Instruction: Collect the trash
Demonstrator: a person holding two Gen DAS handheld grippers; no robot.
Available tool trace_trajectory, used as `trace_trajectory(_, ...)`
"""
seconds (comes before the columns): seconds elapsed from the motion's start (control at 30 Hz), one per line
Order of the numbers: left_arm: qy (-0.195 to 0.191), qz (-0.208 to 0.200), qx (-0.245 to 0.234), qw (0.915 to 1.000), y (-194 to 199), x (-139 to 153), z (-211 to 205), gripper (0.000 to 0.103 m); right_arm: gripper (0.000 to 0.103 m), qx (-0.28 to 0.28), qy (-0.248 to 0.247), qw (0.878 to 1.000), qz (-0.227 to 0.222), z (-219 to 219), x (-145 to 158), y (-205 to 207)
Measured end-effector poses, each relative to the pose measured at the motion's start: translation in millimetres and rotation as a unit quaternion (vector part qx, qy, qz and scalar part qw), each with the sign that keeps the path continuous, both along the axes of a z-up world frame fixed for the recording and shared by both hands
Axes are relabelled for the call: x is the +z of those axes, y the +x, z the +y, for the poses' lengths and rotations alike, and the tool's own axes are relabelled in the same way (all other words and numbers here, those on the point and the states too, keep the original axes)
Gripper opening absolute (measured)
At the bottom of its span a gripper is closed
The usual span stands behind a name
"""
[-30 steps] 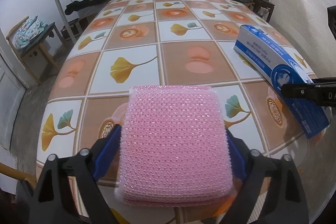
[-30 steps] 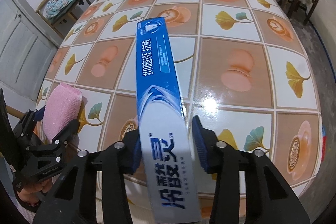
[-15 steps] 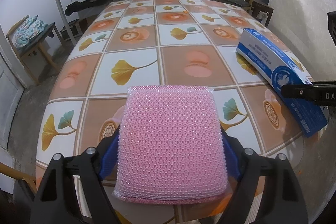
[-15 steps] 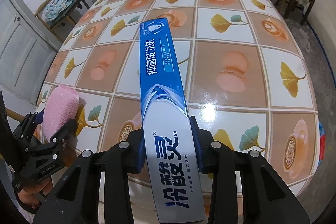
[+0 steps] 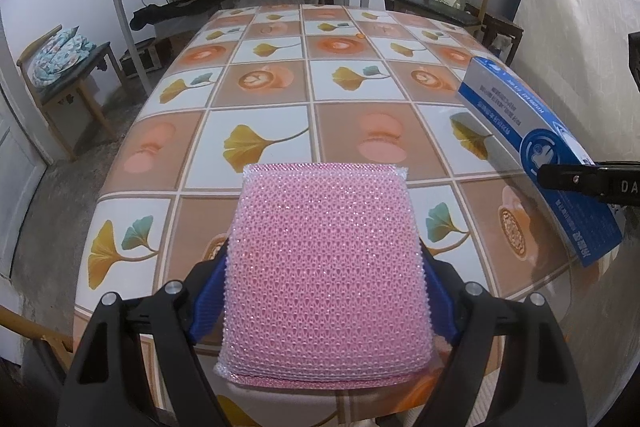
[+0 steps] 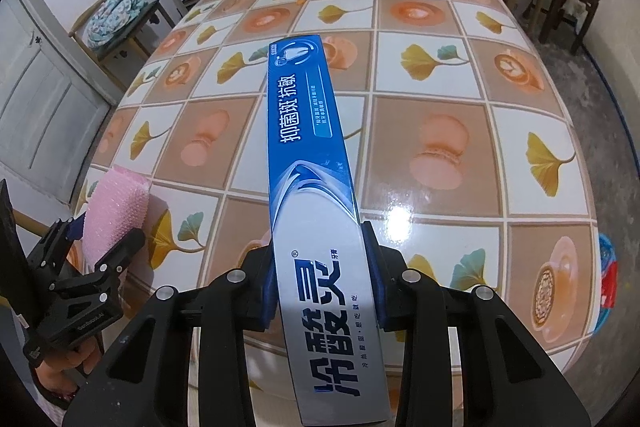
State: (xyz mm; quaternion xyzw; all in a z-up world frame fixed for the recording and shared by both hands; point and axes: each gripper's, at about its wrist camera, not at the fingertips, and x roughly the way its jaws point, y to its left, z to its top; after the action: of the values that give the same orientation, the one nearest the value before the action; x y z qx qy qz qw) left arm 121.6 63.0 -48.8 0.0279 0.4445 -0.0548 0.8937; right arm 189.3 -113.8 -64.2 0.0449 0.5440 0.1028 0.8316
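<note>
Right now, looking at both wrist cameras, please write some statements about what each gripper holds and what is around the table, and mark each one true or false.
1. The left gripper is closed on a pink sponge. True.
2. The right gripper is empty. False: its pads press on a blue toothpaste box.
3. The toothpaste box lies flat on the table. False: it is held above the table, pointing away from the camera.
4. A chair with a folded cloth on its seat stands beside the table. True.
5. The sponge is green. False: it is pink, in a clear wrapper.
</note>
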Motion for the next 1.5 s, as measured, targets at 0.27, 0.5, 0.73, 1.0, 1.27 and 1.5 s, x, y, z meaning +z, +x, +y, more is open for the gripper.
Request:
trace_trajectory(0.27, -0.005, -0.007, 0.001, 1.0, -1, 5, 0, 0.079, 0.034, -0.001, 0.0, 1.0, -0.01, -1, 9, -1)
trace_trajectory(0.5, -0.005, -0.01, 0.001, 0.9999, -2, 7, 0, 0.079, 0.034, -0.003, 0.001, 1.0, -0.014, -3, 13, -1)
trace_trajectory(0.73, -0.005, -0.01, 0.001, 0.9999, -2, 8, 0, 0.079, 0.034, -0.003, 0.001, 1.0, -0.014, -3, 13, 0)
trace_trajectory(1.0, -0.005, -0.01, 0.001, 0.9999, -2, 8, 0, 0.079, 0.033, -0.003, 0.001, 1.0, -0.014, -3, 13, 0)
trace_trajectory(1.27, -0.006, -0.009, 0.002, 0.9999, -2, 9, 0, 0.079, 0.033, -0.003, 0.002, 1.0, -0.014, -3, 13, -1)
trace_trajectory(1.5, -0.006, -0.009, 0.001, 0.9999, -2, 9, 0, 0.079, 0.033, -0.004, 0.003, 1.0, -0.014, -3, 13, -1)
